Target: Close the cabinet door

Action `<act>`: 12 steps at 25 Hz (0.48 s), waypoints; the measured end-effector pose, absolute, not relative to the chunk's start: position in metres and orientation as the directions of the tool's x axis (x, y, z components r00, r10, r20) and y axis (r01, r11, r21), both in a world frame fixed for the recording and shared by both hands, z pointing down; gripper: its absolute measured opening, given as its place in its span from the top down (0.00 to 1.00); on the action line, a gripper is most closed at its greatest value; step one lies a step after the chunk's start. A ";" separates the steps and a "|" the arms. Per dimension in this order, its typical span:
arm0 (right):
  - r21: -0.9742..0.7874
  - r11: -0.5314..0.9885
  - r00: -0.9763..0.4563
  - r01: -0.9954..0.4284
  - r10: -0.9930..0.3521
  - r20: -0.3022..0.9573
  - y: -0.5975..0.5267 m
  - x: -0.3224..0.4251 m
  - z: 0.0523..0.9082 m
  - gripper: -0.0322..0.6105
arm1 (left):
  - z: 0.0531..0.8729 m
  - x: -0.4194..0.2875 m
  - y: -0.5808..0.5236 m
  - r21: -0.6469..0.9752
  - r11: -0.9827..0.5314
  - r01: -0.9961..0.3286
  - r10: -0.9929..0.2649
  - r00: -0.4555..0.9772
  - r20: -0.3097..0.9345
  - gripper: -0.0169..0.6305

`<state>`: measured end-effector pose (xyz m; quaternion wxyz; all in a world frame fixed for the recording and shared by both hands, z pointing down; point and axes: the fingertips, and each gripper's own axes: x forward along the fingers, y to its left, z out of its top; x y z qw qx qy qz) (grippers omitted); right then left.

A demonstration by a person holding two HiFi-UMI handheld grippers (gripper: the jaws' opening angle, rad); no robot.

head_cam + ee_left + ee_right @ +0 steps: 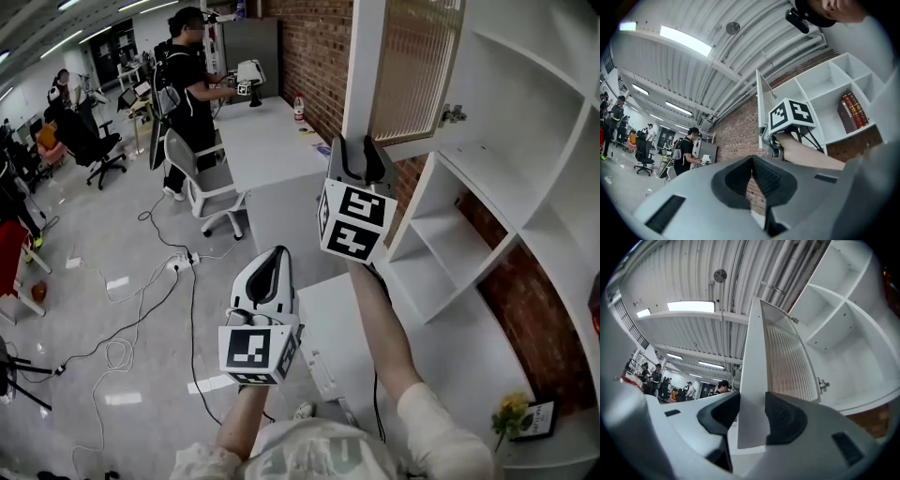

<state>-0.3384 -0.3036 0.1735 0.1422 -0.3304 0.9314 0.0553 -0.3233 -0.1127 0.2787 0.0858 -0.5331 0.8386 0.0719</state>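
At far left a person (pixel 192 75) stands at a desk (pixel 272 141), and a bottle (pixel 299 106) stands on the desk's far edge. The left gripper (pixel 752 176) is held low, apart from the cabinet (pixel 525 122), with its jaws pressed together and nothing between them. The right gripper (pixel 752 413) is raised to the door (pixel 412 66) and clamps the white free edge of its frame, one pad on each face. The door has a ribbed panel, stands swung wide out, and hangs by a hinge from the cabinet's left side. In the left gripper view, red books (pixel 851 110) stand upright in a compartment at the cabinet's lower right. Below the cabinet, at the right, yellow flowers (pixel 509 412) stand beside a small framed card (pixel 539 419). In the head view the picture's edge cuts off the cabinet's right side, so the books show only as a red sliver. The right gripper hides the door's lower corner there. The card's print is too small to read.
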 end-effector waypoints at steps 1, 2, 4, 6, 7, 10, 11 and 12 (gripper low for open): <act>0.011 0.780 -0.744 -0.626 -0.593 -0.308 -0.301 -0.332 0.173 0.67 | 0.279 -0.321 -0.115 0.031 0.414 -0.910 -0.885 -0.410 -0.219 0.95; 0.013 0.784 -0.747 -0.621 -0.586 -0.313 -0.298 -0.326 0.172 0.68 | 0.281 -0.318 -0.117 0.035 0.406 -0.913 -0.889 -0.404 -0.217 0.95; 0.019 0.792 -0.755 -0.610 -0.574 -0.319 -0.294 -0.314 0.171 0.70 | 0.282 -0.314 -0.122 0.043 0.390 -0.920 -0.896 -0.390 -0.214 0.95; 0.018 0.802 -0.763 -0.597 -0.560 -0.323 -0.291 -0.305 0.171 0.71 | 0.280 -0.308 -0.127 0.049 0.365 -0.930 -0.904 -0.366 -0.219 0.95; 0.012 0.807 -0.765 -0.590 -0.555 -0.327 -0.289 -0.300 0.171 0.71 | 0.280 -0.304 -0.130 0.061 0.348 -0.936 -0.909 -0.352 -0.221 0.95; 0.001 0.810 -0.762 -0.586 -0.551 -0.340 -0.286 -0.283 0.172 0.73 | 0.281 -0.296 -0.137 0.084 0.307 -0.948 -0.921 -0.318 -0.224 0.95; 0.003 0.809 -0.760 -0.588 -0.551 -0.345 -0.285 -0.277 0.172 0.74 | 0.280 -0.293 -0.139 0.080 0.299 -0.951 -0.924 -0.309 -0.226 0.95; 0.007 0.808 -0.759 -0.588 -0.549 -0.349 -0.284 -0.272 0.171 0.75 | 0.278 -0.291 -0.140 0.075 0.291 -0.954 -0.926 -0.301 -0.230 0.95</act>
